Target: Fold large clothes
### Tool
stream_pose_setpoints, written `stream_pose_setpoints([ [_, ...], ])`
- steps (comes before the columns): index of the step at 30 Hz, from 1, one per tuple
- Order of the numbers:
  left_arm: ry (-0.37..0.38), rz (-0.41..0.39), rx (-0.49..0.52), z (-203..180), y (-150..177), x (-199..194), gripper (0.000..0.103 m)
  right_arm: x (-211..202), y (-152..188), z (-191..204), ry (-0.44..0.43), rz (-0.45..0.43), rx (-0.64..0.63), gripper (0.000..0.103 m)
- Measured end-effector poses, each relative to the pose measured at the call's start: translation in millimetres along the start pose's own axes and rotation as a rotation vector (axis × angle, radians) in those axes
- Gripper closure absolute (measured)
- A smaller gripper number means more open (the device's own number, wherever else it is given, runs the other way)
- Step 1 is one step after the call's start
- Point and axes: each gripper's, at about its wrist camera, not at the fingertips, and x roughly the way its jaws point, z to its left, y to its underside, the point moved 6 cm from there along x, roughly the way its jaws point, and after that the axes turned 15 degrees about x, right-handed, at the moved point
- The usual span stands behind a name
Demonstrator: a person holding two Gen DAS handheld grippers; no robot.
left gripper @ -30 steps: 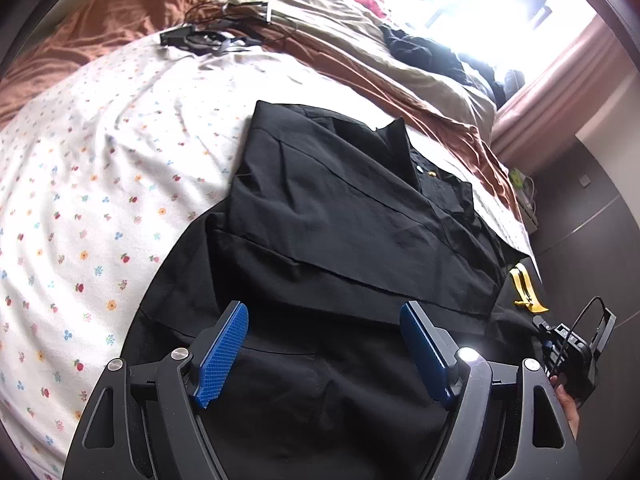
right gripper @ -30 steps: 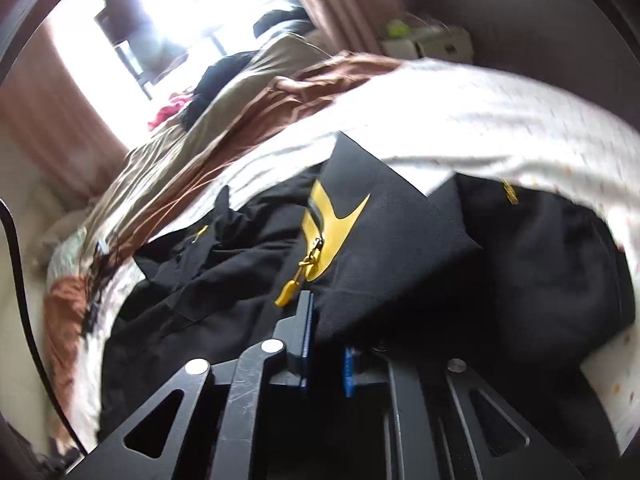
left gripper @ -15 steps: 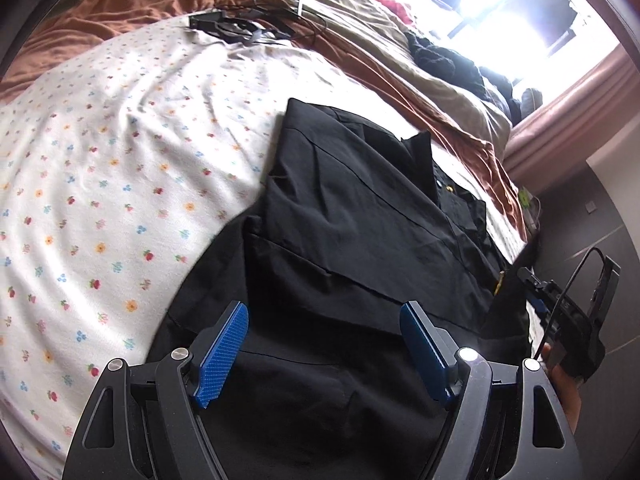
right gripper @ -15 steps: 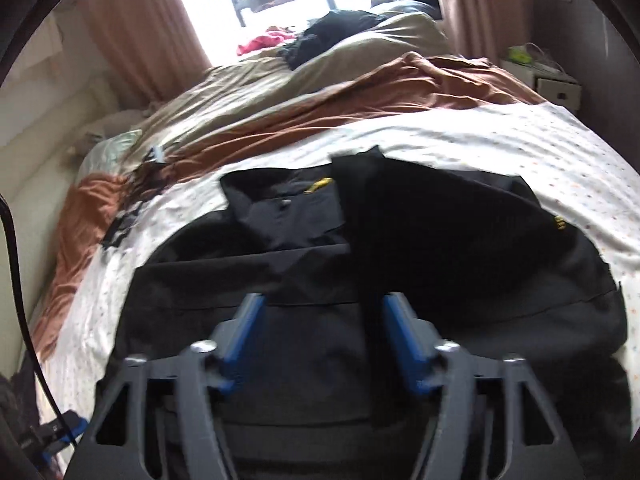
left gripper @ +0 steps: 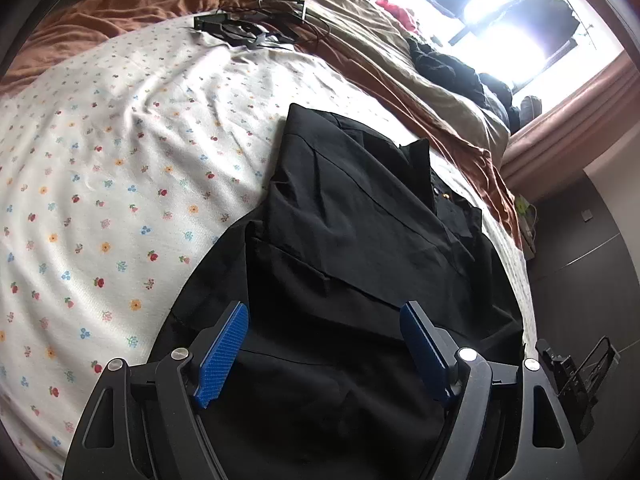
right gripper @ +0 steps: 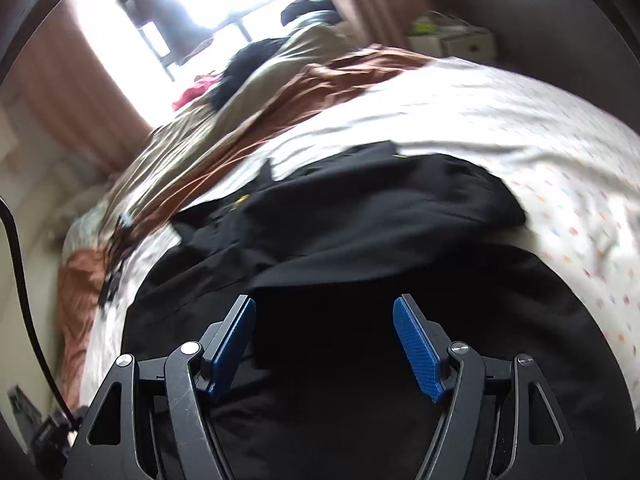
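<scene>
Floral bed sheet under it, the black garment lies with both sides folded inward, lengthwise fold left, while my left hand-held gripper and right hand-held gripper hover agape, empty.

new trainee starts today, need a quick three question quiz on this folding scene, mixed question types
1. True or false: the left gripper is clamped on the black garment.
2. What does the black garment lie on? A) a wooden floor B) a floral bed sheet C) a chair
3. How do the jaws of the right gripper stand, and is cloth pinched between the pads?

Key
1. False; its jaws stand apart above the cloth.
2. B
3. Apart; nothing is pinched.
</scene>
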Motion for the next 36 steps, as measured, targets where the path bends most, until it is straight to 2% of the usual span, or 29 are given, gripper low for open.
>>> stream_pose_setpoints([
  [7,-0.015,0.01,0.018,-6.3,0.8,7.3,0.024,-15.6,-26.2,-63.4,0.022,-0.065,0.175,0.031],
  [11,-0.027,0.014,0.019,-5.6,0.8,10.9,0.024,-11.5,-36.5,-87.0,-0.022,-0.065,0.262,0.031],
  [16,-0.035,0.01,0.011,-2.9,0.7,9.9,0.024,14.1,-49.0,-107.8,-0.061,-0.048,0.385,0.031],
  [22,-0.037,0.004,0.003,-1.2,-0.1,7.0,0.024,35.0,-61.0,-111.0,-0.09,-0.041,0.435,0.032],
  [30,-0.018,0.002,0.002,-5.1,-1.7,6.5,0.024,23.1,-71.7,-96.1,-0.156,-0.063,0.441,0.032],
  [34,-0.018,0.009,0.009,-6.5,-1.3,8.7,0.024,45.0,-78.5,-106.3,-0.123,-0.05,0.475,0.032],
  [36,-0.019,0.013,0.011,-6.3,-1.1,9.9,0.024,57.1,-79.0,-111.7,-0.109,-0.036,0.498,0.039],
])
